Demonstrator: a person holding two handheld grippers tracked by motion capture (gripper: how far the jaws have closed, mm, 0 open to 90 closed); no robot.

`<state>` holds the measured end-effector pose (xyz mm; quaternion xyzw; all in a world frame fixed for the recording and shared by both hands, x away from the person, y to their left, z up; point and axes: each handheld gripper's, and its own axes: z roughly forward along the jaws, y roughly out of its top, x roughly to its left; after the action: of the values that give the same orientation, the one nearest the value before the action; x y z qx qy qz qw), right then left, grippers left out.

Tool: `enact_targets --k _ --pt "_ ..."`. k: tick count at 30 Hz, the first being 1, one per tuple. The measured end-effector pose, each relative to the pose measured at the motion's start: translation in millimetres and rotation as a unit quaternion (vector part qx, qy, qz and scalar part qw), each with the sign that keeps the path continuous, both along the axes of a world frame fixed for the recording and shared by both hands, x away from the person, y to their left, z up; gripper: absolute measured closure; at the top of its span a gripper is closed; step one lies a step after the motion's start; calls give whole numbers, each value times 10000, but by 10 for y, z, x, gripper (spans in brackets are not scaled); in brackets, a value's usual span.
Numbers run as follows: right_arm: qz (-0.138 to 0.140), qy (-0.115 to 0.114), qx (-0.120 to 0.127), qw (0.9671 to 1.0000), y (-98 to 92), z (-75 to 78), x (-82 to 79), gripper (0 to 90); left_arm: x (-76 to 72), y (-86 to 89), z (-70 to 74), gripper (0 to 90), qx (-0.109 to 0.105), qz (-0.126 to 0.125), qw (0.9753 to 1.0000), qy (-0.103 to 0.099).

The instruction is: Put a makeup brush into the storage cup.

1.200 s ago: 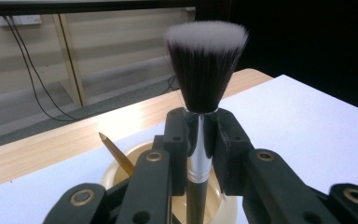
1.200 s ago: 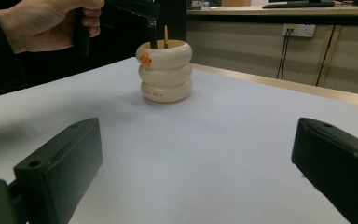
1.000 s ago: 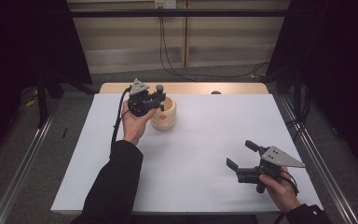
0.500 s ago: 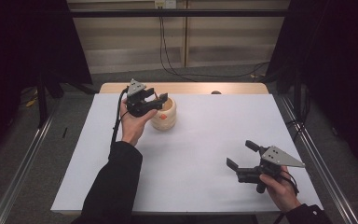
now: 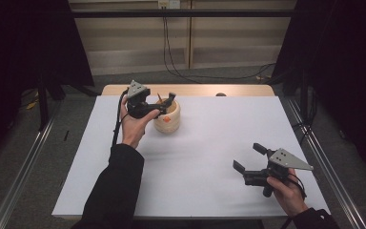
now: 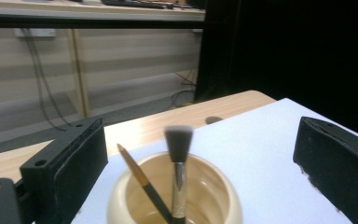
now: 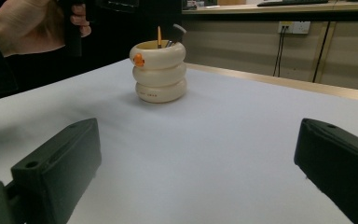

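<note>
The cream holder (image 5: 167,118) stands near the table's (image 5: 205,191) far-left corner; in the left gripper view its lower body is cut off. It holds two things: one brush (image 6: 178,154) and one pencil (image 6: 142,182). The left gripper (image 5: 158,102) hovers over its rim, jaws wide, holding nothing. The right gripper (image 5: 249,158), jaws wide and empty, sits near the near-right corner, with open surface between.

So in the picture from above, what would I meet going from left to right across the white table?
The left gripper held in a hand, reaching over the cream ringed pot with brushes in it → bare white table → the right gripper, jaws apart, near the front right corner.
</note>
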<state>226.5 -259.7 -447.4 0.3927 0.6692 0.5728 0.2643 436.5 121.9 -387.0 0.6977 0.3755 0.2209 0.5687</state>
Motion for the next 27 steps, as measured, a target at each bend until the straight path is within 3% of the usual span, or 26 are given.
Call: enact_targets --k 11,17,20,22,27 --pt "-39 15 -16 10000 -4 -2 6 0 -32 17 32 14 25 76 9999 -125" --pt "-46 17 33 10000 1 1 7 0 -77 16 32 14 -65 54 9998 -177" --pt "-56 4 -1 10000 -1 9 -3 0 -87 29 30 14 -77 133 9998 -155" --pt "-45 -3 -6 10000 9 13 -11 0 -98 39 39 14 -45 337 9992 -189" --pt "-43 -7 -23 10000 28 20 -14 0 -143 66 81 16 -64 177 9997 -174"
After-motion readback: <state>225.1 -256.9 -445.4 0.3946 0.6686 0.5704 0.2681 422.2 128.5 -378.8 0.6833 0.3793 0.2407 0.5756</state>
